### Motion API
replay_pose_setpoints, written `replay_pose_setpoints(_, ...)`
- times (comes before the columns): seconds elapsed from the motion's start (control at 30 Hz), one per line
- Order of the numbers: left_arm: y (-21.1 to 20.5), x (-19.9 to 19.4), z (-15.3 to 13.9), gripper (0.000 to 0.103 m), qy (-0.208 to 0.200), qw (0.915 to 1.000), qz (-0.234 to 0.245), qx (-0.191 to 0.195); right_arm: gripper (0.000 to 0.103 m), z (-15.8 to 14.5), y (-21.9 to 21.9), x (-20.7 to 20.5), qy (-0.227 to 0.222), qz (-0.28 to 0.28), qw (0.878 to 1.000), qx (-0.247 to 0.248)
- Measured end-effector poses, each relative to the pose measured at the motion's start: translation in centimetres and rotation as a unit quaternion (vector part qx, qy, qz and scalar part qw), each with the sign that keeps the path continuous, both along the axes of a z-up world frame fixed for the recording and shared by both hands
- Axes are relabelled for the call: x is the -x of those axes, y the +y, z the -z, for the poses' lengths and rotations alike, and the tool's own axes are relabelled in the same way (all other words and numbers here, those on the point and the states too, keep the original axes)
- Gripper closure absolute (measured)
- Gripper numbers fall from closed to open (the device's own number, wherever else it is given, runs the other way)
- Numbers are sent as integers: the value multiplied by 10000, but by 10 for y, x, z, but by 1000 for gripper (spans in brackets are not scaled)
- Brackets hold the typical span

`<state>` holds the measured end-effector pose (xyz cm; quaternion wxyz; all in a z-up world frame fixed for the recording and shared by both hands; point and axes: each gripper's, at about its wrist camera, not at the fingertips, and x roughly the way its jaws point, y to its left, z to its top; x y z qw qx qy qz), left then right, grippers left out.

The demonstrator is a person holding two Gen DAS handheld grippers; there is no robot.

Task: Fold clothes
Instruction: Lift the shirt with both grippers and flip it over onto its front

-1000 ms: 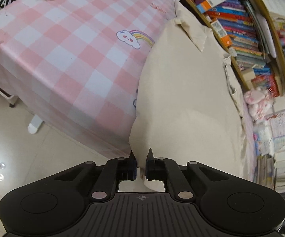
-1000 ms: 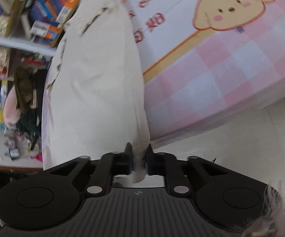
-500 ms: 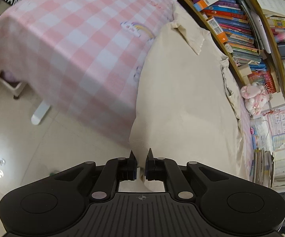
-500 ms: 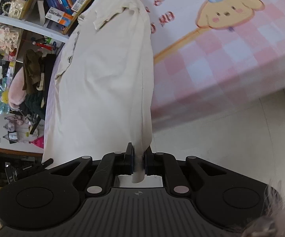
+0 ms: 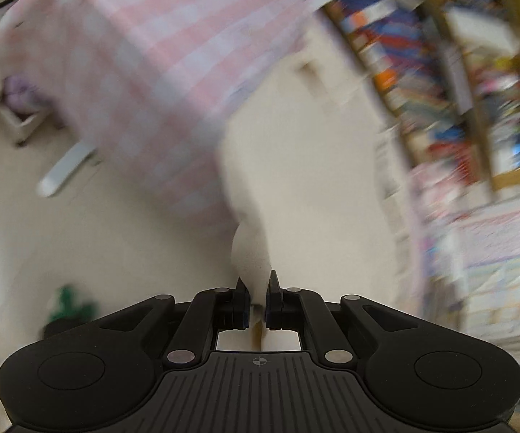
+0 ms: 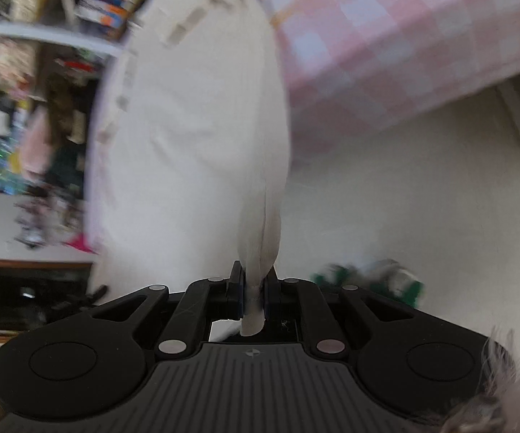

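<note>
A cream garment (image 5: 314, 166) stretches from the pink checked table (image 5: 144, 54) down to both grippers. My left gripper (image 5: 257, 288) is shut on one bottom corner of the garment, the cloth bunched between its fingers. In the right wrist view the same cream garment (image 6: 202, 126) hangs taut off the table's edge, and my right gripper (image 6: 254, 281) is shut on its other bottom corner. Both views are heavily blurred. The garment's collar end lies far off on the table near the shelves.
Bookshelves (image 5: 440, 54) packed with books stand behind the table. The pink checked tablecloth (image 6: 386, 47) hangs over the table's side, with a white table leg (image 5: 65, 169) and pale floor (image 6: 422, 187) below. Something green (image 6: 368, 274) lies on the floor.
Both grippers have pulled back and away from the table with the garment's corners held, so more floor shows and the cloth is stretched longer. The views have gone blurry with the motion.
</note>
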<state>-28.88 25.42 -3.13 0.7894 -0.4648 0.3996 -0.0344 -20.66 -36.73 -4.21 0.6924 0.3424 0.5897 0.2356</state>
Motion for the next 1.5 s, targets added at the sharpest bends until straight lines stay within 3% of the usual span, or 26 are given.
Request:
replay_pose_setpoints(0.07, 2, -3, -8, 97, -371, 9988, -244, 219, 94, -14, -8, -6, -290, 265, 9983, -423)
replay_pose_setpoints(0.17, 7, -17, -24, 97, -1135, 9885, -761, 656, 94, -32, -19, -21, -760, 727, 9898, -964)
replay_pose_setpoints(0.33, 9, -72, -42, 97, -1756, 9715, -1158, 1096, 94, -49, -28, -57, -1312, 1524, 9647, -1699)
replay_pose_setpoints(0.57, 13, -154, -47, 97, -1887, 9685, -1115, 1179, 94, -70, -18, -129, -1540, 2140, 9455, -1913)
replay_pose_setpoints(0.77, 17, -223, -49, 97, -1947, 9674, -1053, 1233, 94, -77, -7, -186, -1520, 2388, 9406, -1874)
replay_pose_setpoints(1.0, 24, -295, -34, 97, -1619, 9743, -914, 1274, 94, -66, 3, -242, -1353, 2695, 9367, -1781)
replay_pose_setpoints(1.3, 32, -374, -10, 97, -1237, 9779, -1096, 1279, 94, -46, 17, -320, -1108, 2935, 9369, -1541)
replay_pose_setpoints(1.5, 29, -420, 42, 97, -337, 9863, -1248, 1029, 94, -18, 37, -382, -754, 3024, 9442, -1065)
